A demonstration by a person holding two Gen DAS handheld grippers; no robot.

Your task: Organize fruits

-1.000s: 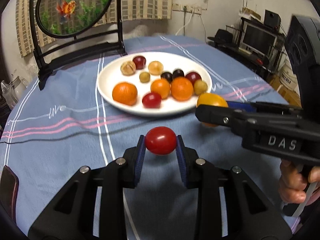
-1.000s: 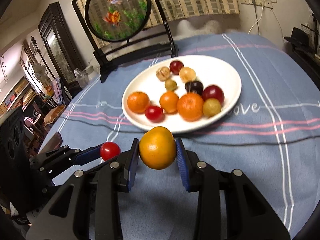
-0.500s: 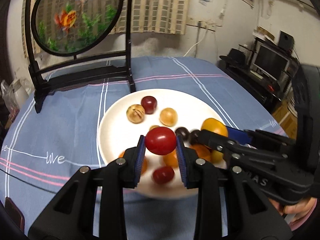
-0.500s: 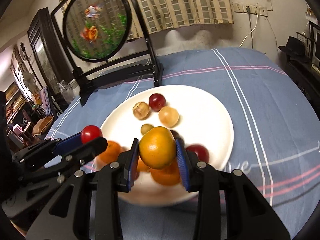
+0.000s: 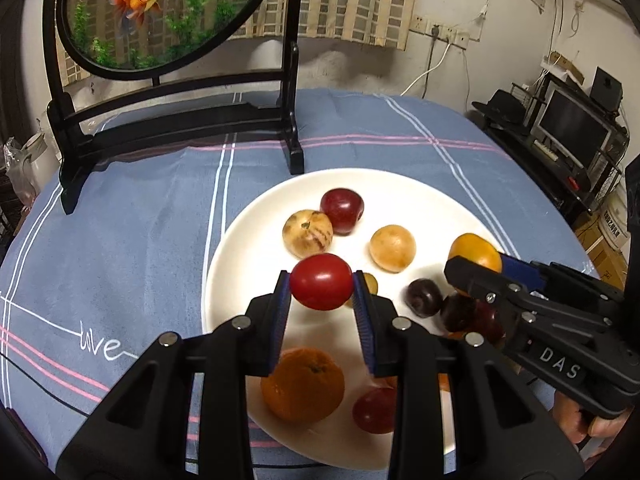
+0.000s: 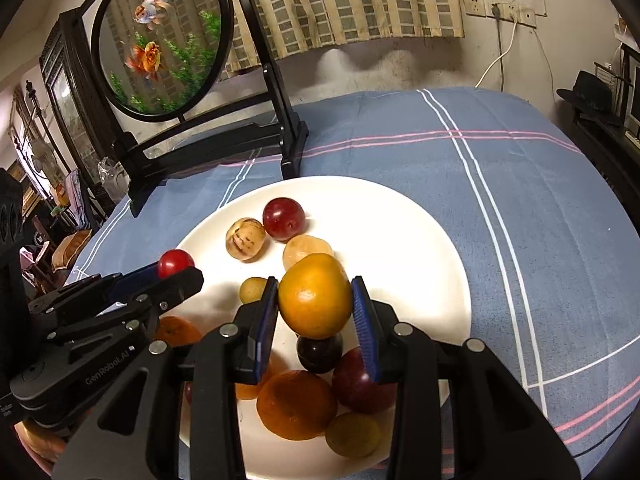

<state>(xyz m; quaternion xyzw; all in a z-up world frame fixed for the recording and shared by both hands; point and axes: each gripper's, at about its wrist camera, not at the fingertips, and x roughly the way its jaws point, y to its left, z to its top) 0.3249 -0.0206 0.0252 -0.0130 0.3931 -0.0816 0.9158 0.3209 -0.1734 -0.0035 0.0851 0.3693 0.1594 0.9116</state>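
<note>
My left gripper (image 5: 321, 286) is shut on a red cherry tomato (image 5: 321, 281) and holds it above the left part of the white plate (image 5: 420, 196). My right gripper (image 6: 315, 298) is shut on a yellow-orange fruit (image 6: 315, 296) above the plate's middle (image 6: 420, 248). The plate holds several fruits: oranges (image 5: 302, 384), red plums (image 5: 342, 210), dark grapes (image 5: 424, 298) and pale round fruits (image 5: 392, 248). Each gripper shows in the other's view: the right one (image 5: 476, 264) at the right, the left one (image 6: 176, 266) at the left.
A black stand with a round goldfish panel (image 5: 160, 12) rises at the far side of the blue striped tablecloth (image 5: 120, 248). Shelves with a monitor (image 5: 572, 128) stand off the table to the right. Bare cloth lies left and right of the plate.
Both grippers have moved forward with their fruits, from over the cloth in front of the plate to above the plate itself. Both stay shut.
</note>
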